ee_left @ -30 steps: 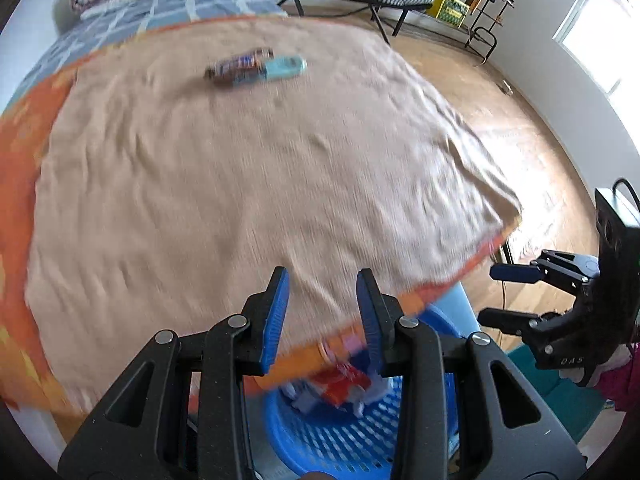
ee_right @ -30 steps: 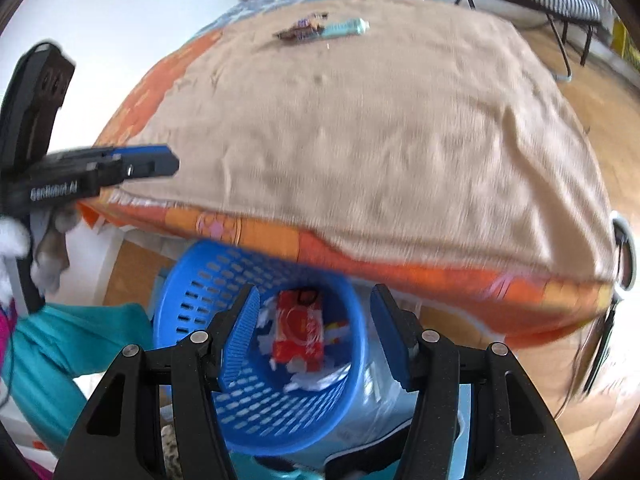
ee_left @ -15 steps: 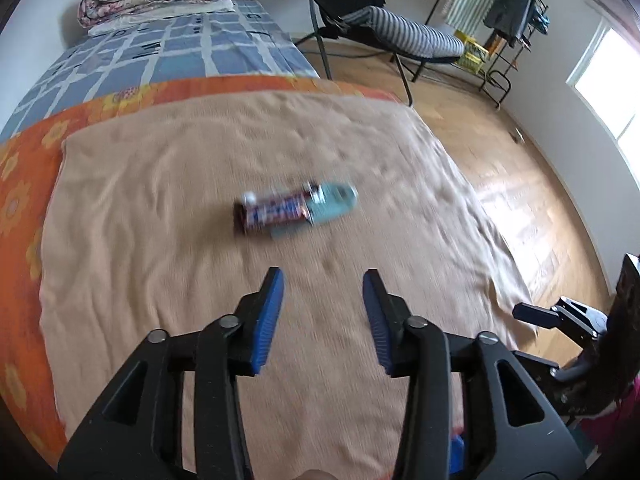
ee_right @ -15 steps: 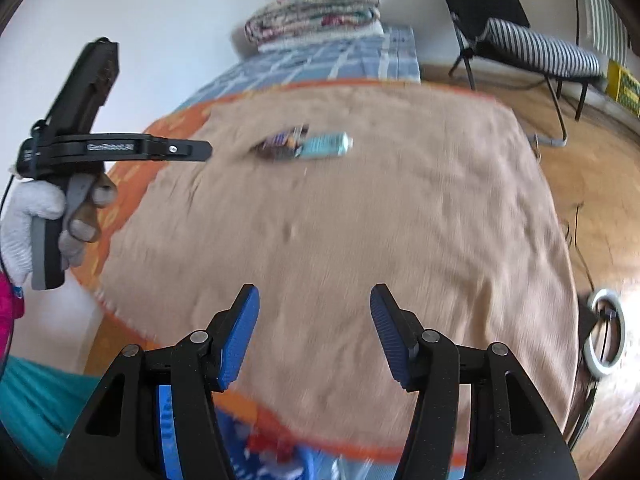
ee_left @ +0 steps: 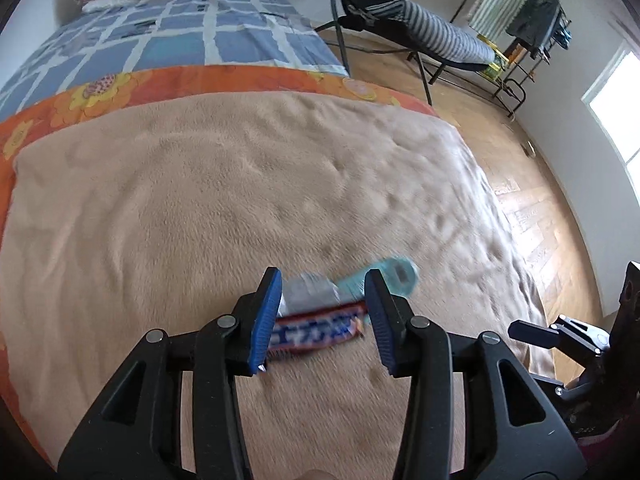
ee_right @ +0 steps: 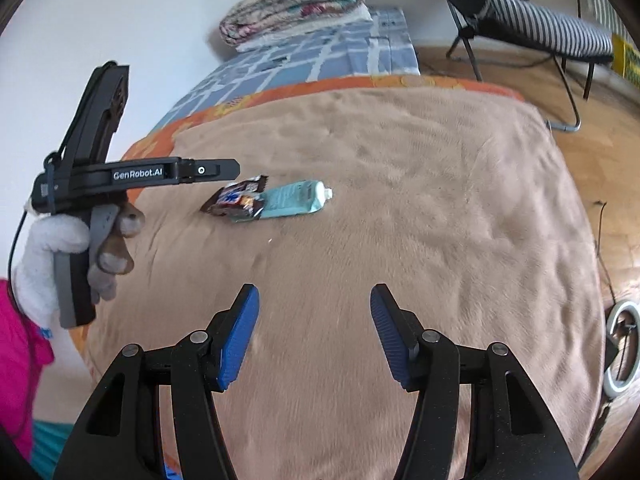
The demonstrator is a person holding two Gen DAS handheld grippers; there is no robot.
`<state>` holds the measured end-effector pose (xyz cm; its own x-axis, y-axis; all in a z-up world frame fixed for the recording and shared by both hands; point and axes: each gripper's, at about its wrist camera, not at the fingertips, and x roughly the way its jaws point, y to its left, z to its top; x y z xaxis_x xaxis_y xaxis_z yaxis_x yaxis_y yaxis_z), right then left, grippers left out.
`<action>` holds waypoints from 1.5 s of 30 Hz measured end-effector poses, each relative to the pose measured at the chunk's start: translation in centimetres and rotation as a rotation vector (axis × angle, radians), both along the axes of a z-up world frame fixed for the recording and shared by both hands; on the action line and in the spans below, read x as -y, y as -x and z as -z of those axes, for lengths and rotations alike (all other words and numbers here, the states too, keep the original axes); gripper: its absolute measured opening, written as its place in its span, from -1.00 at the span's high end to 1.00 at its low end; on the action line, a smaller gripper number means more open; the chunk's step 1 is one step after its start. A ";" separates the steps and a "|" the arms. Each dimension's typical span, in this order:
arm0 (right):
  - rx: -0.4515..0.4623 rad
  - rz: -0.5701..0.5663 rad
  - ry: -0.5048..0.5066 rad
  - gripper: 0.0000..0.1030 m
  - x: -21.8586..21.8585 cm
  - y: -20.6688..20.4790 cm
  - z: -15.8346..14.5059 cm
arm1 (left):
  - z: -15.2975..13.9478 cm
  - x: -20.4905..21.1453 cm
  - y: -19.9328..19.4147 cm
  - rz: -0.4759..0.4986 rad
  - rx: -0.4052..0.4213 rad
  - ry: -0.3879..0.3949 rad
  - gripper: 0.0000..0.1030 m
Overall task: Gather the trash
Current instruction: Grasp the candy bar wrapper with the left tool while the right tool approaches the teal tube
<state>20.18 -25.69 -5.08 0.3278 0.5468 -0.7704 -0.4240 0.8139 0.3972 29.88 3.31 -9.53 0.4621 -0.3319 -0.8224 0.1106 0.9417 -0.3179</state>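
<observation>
A brown candy bar wrapper (ee_left: 316, 330) lies on the tan blanket (ee_left: 200, 208) beside a teal squeezed tube (ee_left: 384, 278). My left gripper (ee_left: 322, 322) is open, its blue jaws on either side of the wrapper, just above it. In the right wrist view the wrapper (ee_right: 236, 199) and tube (ee_right: 294, 202) lie mid-bed, with the left gripper (ee_right: 234, 168) hovering over the wrapper's left end. My right gripper (ee_right: 314, 334) is open and empty, well short of both items.
The bed has an orange flowered cover (ee_left: 100, 92) and a blue checked sheet (ee_left: 180, 36) with folded quilts (ee_right: 296, 4) at the far end. A black striped lounge chair (ee_left: 420, 28) stands on the wooden floor (ee_left: 540, 208). A ring light (ee_right: 622, 352) lies at the right.
Both grippers have moved from above the blue basket at the bed's near edge out over the blanket. My left gripper has closed in on the wrapper, which now sits between its open jaws.
</observation>
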 end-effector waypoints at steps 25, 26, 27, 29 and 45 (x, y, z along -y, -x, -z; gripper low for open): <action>-0.131 0.125 -0.135 -0.11 -2.8 -5.6 2.5 | -0.1 -2.6 6.2 0.060 -0.085 0.046 0.15; -0.134 0.131 -0.137 -0.11 -3.0 -5.8 2.6 | -0.5 -2.9 6.3 0.050 -0.078 0.057 0.15; -0.138 0.138 -0.139 -0.11 -3.1 -6.1 2.8 | -0.9 -3.3 6.5 0.048 -0.075 0.066 0.15; -0.145 0.145 -0.143 -0.10 -3.4 -6.4 3.0 | -1.4 -3.4 7.0 0.072 -0.085 0.078 -0.04; -0.099 0.203 -0.099 -0.11 -6.1 -7.9 4.3 | 2.9 -0.9 8.4 0.086 -0.153 -0.059 -0.17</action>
